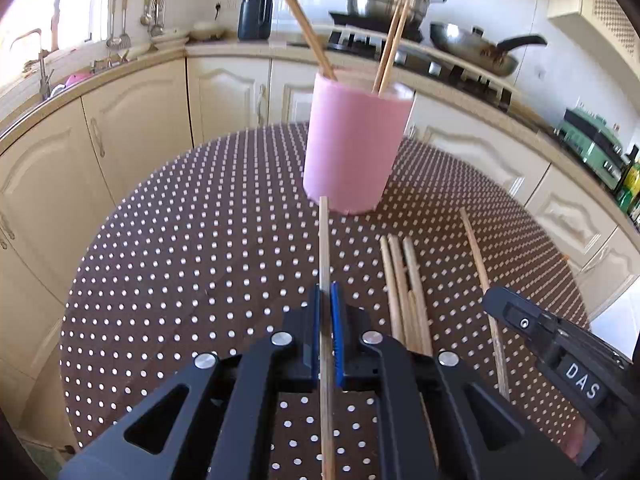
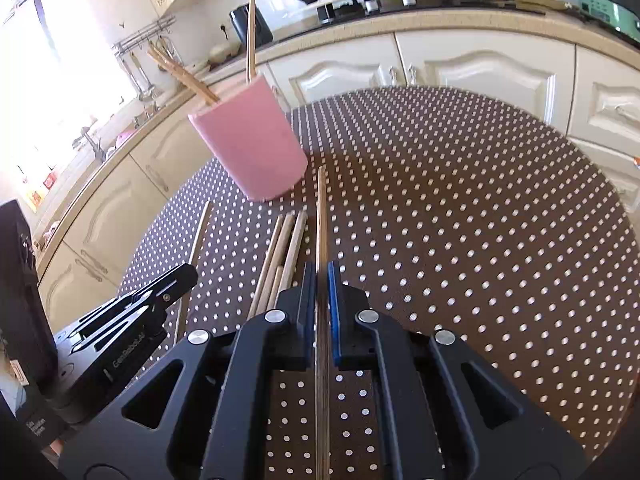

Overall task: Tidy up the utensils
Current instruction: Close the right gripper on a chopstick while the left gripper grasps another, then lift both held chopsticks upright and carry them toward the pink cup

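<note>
pink cup — chopsticks standing inside, tilted

Cream kitchen cabinets, curved countertop, bright window, brown white-dotted round table

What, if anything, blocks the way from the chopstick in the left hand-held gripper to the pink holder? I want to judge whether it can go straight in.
Nothing visible stands between the held wooden chopstick and the pink cylindrical holder. Only bare dotted tablecloth lies between them. The loose wooden chopsticks lie off to the right of that path.
</note>
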`<state>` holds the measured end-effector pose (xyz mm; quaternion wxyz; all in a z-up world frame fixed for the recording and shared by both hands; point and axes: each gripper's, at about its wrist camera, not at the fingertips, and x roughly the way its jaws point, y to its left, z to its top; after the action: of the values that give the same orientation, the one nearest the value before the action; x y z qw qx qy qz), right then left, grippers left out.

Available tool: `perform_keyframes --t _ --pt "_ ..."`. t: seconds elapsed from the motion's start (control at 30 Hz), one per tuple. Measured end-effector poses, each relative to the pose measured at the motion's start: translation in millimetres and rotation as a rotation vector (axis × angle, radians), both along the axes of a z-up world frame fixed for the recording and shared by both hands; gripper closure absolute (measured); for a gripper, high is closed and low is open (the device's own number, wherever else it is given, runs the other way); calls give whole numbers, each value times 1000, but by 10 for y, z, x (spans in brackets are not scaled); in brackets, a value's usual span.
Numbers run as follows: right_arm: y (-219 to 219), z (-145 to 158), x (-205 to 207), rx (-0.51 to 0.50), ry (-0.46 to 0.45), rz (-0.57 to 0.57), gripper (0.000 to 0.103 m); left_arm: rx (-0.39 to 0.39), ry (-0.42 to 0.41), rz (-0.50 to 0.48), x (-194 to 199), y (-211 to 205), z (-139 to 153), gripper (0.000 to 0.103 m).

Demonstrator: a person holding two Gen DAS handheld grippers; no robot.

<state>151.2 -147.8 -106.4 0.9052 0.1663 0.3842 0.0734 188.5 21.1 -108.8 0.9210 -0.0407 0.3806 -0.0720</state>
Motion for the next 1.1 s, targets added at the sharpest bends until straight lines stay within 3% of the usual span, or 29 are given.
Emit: perform_keyframes --t 0.3,0.57,0.73,0.8,0.87,1.1 --pt "-39 364 -178 -3 -95 2 96 -30 -81 66 -125 184 262 97" --pt "7 688 -334 -23 -180 12 96 -51 -145 33 -195 210 494 97" --pt "-13 621 -277 -26 -148 2 96 -62 -34 -29 -113 157 315 91" --pt "-29 563 -259 -22 -130 -4 96 -65 20 -29 -63 155 209 71" --pt "-36 513 -243 -20 -116 -9 96 -69 79 -40 -14 145 90 67" --pt "-46 265 -125 -15 -37 -12 96 -15 139 -16 81 101 -104 66"
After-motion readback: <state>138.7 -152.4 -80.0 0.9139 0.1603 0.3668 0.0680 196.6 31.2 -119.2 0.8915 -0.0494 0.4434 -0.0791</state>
